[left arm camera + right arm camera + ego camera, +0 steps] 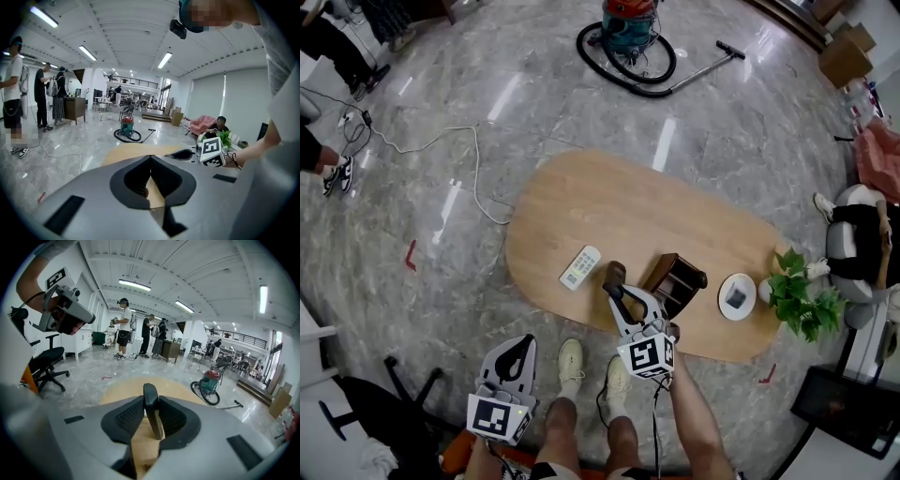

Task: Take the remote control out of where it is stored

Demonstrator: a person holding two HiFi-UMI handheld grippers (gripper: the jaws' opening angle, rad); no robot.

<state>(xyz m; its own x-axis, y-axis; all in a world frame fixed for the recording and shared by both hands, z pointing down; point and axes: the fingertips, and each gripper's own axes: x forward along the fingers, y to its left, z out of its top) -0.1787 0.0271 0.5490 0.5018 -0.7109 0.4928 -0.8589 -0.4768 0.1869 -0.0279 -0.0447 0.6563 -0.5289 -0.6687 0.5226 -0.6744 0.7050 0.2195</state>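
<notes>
My right gripper (pixel 618 290) is shut on a dark remote control (pixel 615 275) and holds it upright above the near side of the oval wooden table (pixel 581 202). In the right gripper view the dark remote (pixel 152 414) stands on end between the two pads. Just right of it sits a brown wooden holder (pixel 679 280). A white remote (pixel 580 267) lies flat on the table to the left. My left gripper (pixel 522 345) hangs off the table's near edge by the person's legs. In its own view the left gripper (pixel 150 163) has its jaws together with nothing between them.
A white dish (pixel 737 296) and a green potted plant (pixel 802 300) sit at the table's right end. A vacuum cleaner (pixel 628 37) with hose lies on the marble floor beyond. A cable (pixel 441 141) trails at the left. People stand and sit around the room.
</notes>
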